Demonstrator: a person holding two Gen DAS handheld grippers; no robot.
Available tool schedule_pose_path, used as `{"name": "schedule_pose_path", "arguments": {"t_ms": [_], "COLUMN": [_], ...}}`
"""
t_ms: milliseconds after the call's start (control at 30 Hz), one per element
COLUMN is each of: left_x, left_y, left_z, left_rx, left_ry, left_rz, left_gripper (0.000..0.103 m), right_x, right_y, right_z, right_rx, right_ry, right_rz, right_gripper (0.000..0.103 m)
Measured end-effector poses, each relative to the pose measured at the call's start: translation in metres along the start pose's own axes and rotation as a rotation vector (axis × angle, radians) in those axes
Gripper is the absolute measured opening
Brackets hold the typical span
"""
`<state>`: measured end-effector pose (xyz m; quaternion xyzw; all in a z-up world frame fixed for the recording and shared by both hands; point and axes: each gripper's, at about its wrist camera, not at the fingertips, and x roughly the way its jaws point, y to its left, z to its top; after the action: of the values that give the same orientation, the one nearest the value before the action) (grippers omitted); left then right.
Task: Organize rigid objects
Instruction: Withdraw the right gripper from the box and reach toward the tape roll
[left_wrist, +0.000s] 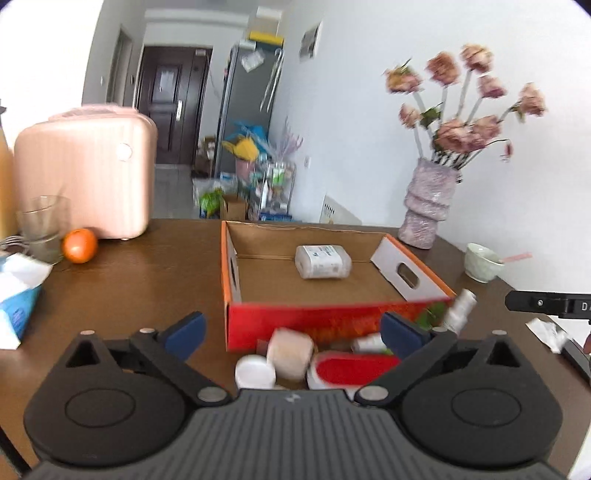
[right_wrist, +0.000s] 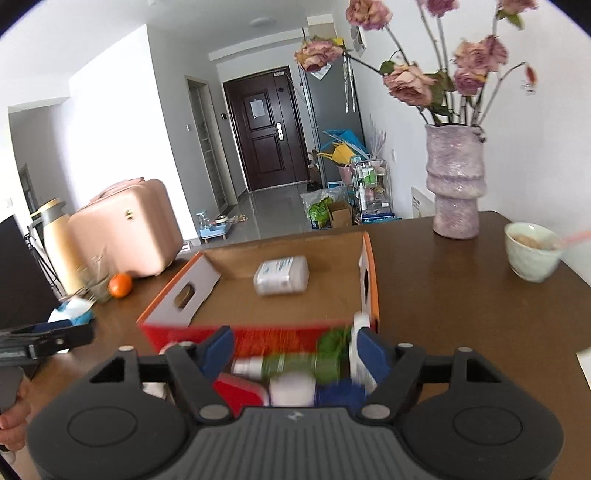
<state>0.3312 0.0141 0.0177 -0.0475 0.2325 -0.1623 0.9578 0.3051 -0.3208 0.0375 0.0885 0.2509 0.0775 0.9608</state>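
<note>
An open cardboard box (left_wrist: 332, 321) with a red front wall stands on the brown table; it also shows in the right wrist view (right_wrist: 258, 336). A white bottle (left_wrist: 322, 261) lies inside it (right_wrist: 281, 276). In front of the box lie a white jar (left_wrist: 255, 371), a pale cylinder (left_wrist: 290, 352), a red-lidded case (left_wrist: 351, 367) and a small white bottle (left_wrist: 460, 306). My left gripper (left_wrist: 293, 332) is open above this pile. My right gripper (right_wrist: 295, 350) is open over a green bottle (right_wrist: 295, 363), a white jar (right_wrist: 291, 391) and a blue item (right_wrist: 341, 393).
A pink case (left_wrist: 83, 173), a glass (left_wrist: 42, 229), an orange (left_wrist: 79, 245) and a tissue pack (left_wrist: 16, 295) are at the left. A vase of flowers (left_wrist: 428, 206) and a pale bowl (left_wrist: 482, 262) stand at the right.
</note>
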Motion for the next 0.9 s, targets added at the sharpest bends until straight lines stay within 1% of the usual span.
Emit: {"name": "schedule_pose_path", "arguments": {"t_ms": [133, 200, 267, 367, 500, 600, 633, 767, 900], "left_x": [-0.067, -0.091, -0.111, -0.141, -0.167, -0.182, -0.186, -0.194, -0.189], "left_y": [-0.007, -0.013, -0.018, -0.028, -0.041, -0.046, -0.048, -0.053, -0.055], "left_z": [-0.045, -0.059, -0.069, -0.084, -0.104, -0.117, -0.121, -0.130, -0.128], "left_rx": [-0.010, 0.012, 0.010, 0.018, 0.037, 0.027, 0.025, 0.046, 0.049], "left_ry": [-0.101, -0.116, -0.132, -0.160, -0.151, -0.142, -0.142, -0.160, -0.157], "left_rz": [0.065, 0.089, 0.123, 0.123, 0.140, 0.118, 0.120, 0.143, 0.158], "left_gripper": [0.103, 0.103, 0.103, 0.103, 0.103, 0.103, 0.103, 0.103, 0.103], "right_x": [-0.047, -0.067, -0.086, -0.107, -0.130, -0.143, -0.145, -0.153, -0.149], "right_y": [0.010, 0.014, 0.022, 0.030, 0.040, 0.045, 0.046, 0.047, 0.045], "right_z": [-0.041, -0.057, -0.074, -0.090, -0.104, -0.108, -0.108, -0.110, -0.117], "right_rx": [-0.023, -0.026, -0.032, -0.051, -0.095, -0.135, -0.141, -0.131, -0.111], "right_ry": [-0.073, -0.098, -0.110, -0.120, -0.128, -0.136, -0.136, -0.143, -0.143], "right_rz": [-0.036, -0.039, -0.021, -0.017, 0.003, 0.002, 0.003, 0.004, -0.007], "right_gripper": [0.082, 0.084, 0.086, 0.087, 0.088, 0.088, 0.088, 0.088, 0.088]}}
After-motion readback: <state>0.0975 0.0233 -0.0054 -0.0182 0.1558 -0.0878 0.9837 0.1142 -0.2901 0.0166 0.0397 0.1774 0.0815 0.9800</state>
